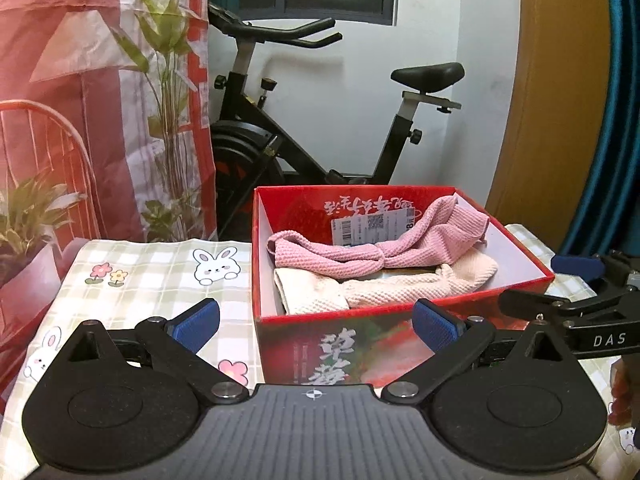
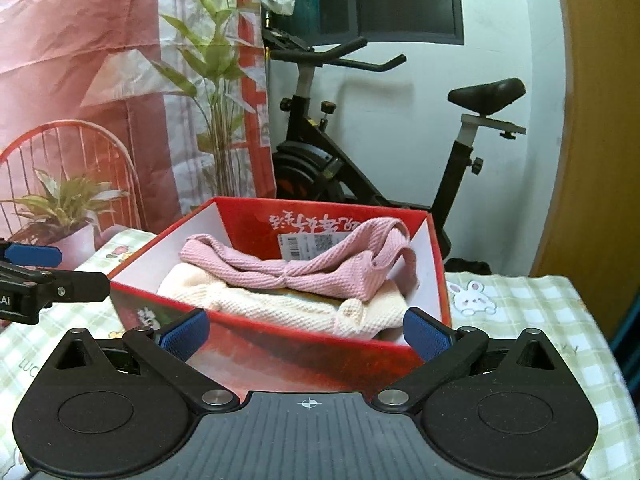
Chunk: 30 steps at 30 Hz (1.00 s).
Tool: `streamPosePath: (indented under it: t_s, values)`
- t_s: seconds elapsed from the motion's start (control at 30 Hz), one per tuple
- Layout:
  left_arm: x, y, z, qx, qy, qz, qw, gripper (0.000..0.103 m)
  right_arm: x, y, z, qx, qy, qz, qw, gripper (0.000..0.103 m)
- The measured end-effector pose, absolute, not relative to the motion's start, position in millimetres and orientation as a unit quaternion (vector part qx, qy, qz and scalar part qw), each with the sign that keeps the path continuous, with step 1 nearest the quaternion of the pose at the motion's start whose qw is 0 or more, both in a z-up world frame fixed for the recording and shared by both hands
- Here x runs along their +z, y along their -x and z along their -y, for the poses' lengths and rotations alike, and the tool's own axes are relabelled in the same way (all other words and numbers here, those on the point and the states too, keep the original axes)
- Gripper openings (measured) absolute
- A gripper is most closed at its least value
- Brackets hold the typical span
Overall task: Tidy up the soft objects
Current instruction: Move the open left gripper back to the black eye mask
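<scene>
Ahead of both tools, the pink cloth (image 1: 344, 254) and cream cloth (image 1: 384, 286) are seen piled inside the red box (image 1: 400, 308); left tool (image 1: 318, 326) and right tool (image 2: 306, 334) are spread empty, apparently released after stowing.

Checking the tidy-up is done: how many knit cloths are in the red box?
2: a pink cloth draped on top toward the box's back wall, and a cream cloth beneath it along the front. More could be hidden underneath.
</scene>
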<state>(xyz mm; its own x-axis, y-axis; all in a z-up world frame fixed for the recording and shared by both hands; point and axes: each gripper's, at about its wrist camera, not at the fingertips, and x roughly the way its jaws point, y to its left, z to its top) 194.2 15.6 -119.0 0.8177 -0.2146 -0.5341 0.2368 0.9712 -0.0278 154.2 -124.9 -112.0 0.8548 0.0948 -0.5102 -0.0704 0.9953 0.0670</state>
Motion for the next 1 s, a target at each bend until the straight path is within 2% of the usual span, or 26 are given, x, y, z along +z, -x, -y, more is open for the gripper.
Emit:
streamPosePath:
  t_s: [0.6,1.0]
  values:
    - [-177.3,-146.3,-17.3,-0.101,0.019,-0.296,0.950,0.103,-186.2,-71.7,122.8,0.002,-0.064,-0.231,0.971,0.103]
    - [-201.8,-121.0,-17.4,-0.113,0.022,-0.307,0.945,0.103,-196.7,-47.9,117.3,0.021,-0.045,-0.223,0.974,0.103]
